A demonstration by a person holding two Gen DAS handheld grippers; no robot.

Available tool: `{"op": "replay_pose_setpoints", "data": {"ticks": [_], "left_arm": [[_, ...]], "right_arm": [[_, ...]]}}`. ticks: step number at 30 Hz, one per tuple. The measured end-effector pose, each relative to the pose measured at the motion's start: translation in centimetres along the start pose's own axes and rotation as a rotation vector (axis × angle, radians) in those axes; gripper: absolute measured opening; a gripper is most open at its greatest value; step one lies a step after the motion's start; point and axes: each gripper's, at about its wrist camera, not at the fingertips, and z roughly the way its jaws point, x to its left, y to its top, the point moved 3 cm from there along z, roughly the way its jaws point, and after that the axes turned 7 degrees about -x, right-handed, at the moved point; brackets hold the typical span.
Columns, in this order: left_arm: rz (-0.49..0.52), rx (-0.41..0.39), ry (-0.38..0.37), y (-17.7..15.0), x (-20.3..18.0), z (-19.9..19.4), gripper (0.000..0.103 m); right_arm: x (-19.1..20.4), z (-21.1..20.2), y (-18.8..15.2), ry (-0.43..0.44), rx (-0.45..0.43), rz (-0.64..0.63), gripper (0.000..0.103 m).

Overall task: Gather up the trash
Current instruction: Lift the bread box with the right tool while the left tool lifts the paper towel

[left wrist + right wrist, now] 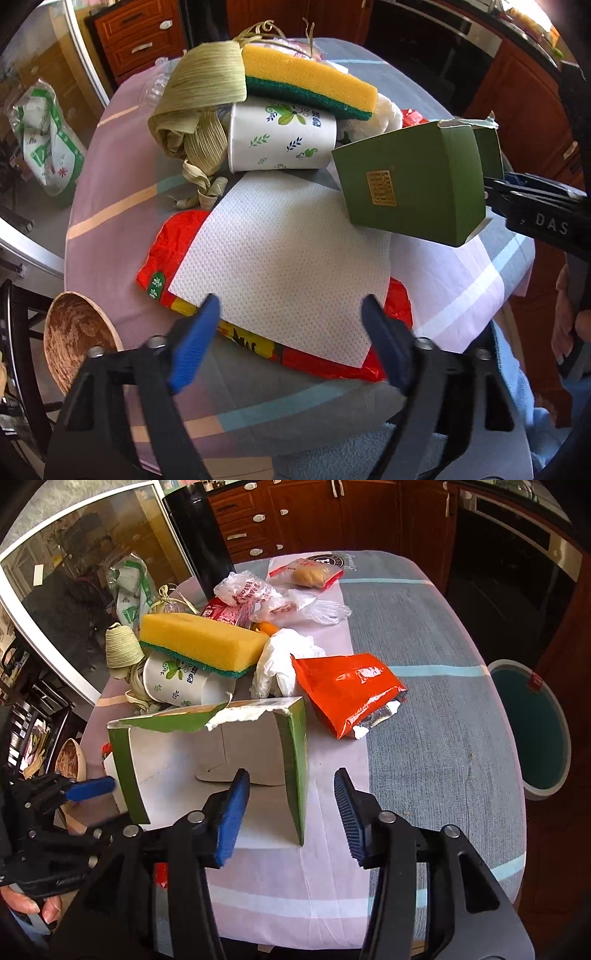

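Currently, the green box (218, 760) sits centre frame between the right tool (291, 812) pads, half-open, untouched. Left tool (290, 321) gapes wide, empty. Re-grip one wall squarely before lifting.

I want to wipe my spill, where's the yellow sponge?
The sponge lies on top of the tipped paper cup in the trash pile at the far side of the table, beside the dried leaf wrappers.
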Motion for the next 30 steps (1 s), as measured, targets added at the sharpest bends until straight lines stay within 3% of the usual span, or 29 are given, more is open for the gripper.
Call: {"op": "replay_pose_setpoints", "data": {"ticks": [2, 4, 6, 13, 17, 19, 20, 21, 23, 30], "left_arm": [[0.033, -0.006, 0.014, 0.5, -0.8, 0.1, 0.094], [0.054, -0.002, 0.007, 1.2, -1.6, 0.9, 0.096], [0.074, 0.016, 0.025, 1.7, -2.1, 2.0, 0.096], [0.121, 0.079, 0.049, 2.4, -3.0, 4.6, 0.099], [0.113, 0.084, 0.026, 2.8, -3.5, 6.2, 0.099], [0.086, 0.065, -0.003, 2.9, -3.3, 6.2, 0.087], [0.084, 0.052, 0.003, 3.1, -3.2, 5.9, 0.071], [0.084, 0.045, 0.006, 3.2, -3.1, 5.6, 0.048], [0.052, 0.057, -0.034, 3.7, -3.1, 5.1, 0.015], [0.065, -0.022, -0.046, 4.6, -3.6, 1.0, 0.006]], "right_arm": [[0.2, 0.7, 0.1, 0.018, 0.014, 0.015, 0.045], [0.3, 1.2, 0.2, 0.006, 0.026, 0.012, 0.004], [-0.1, 0.8, 0.2, 0.033, 0.033, 0.050, 0.003], [-3.4, -4.7, 1.0, -0.007, -0.053, 0.094, 0.003], [-5.8, -5.9, 1.1, -0.034, -0.064, 0.143, 0.003], [-6.4, -5.9, 0.8, -0.036, -0.058, 0.157, 0.003], [-6.6, -5.7, 0.6, -0.036, -0.052, 0.163, 0.003], [-6.7, -5.6, 0.5, -0.031, -0.046, 0.171, 0.003], [-6.9, -5.2, 0.2, -0.020, -0.036, 0.179, 0.003], [-7.2, -4.9, 0.0, 0.017, -0.032, 0.220, 0.003]]}}
